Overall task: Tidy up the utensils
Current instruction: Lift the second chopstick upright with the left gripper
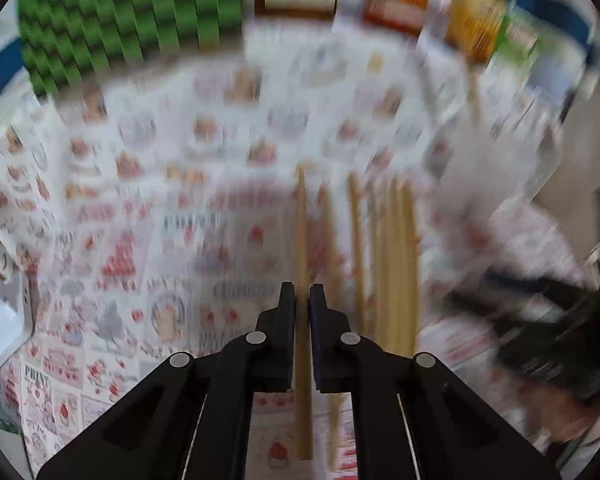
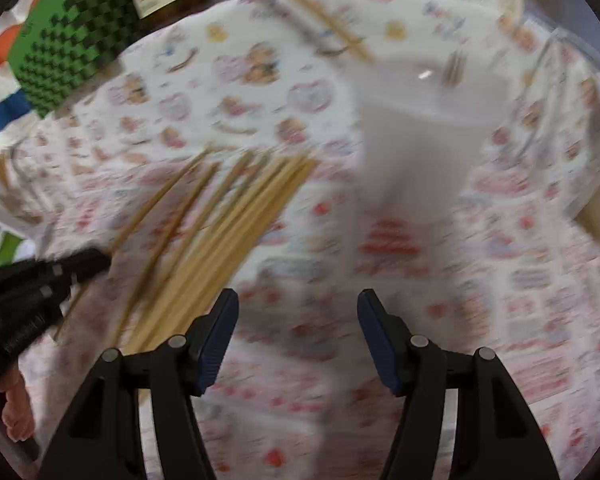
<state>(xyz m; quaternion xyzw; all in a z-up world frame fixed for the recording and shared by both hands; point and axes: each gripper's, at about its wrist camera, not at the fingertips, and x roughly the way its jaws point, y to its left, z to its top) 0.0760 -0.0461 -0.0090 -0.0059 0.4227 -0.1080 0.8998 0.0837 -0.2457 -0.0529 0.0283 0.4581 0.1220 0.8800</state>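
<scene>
On a bench [image 2: 300,92] under a white printed cloth, the left claw [image 1: 302,300] clenches one pale wooden chopstick [image 1: 301,232] beside the loose wooden chopsticks [image 2: 236,216], the right claw [image 2: 296,308] gapes empty before a translucent white plastic cup [image 2: 424,128], a green checkered box [image 1: 132,12] behind.

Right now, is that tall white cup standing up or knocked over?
Upright. The white cup stands on the patterned tablecloth, its open mouth up, with chopstick tips showing inside.
</scene>
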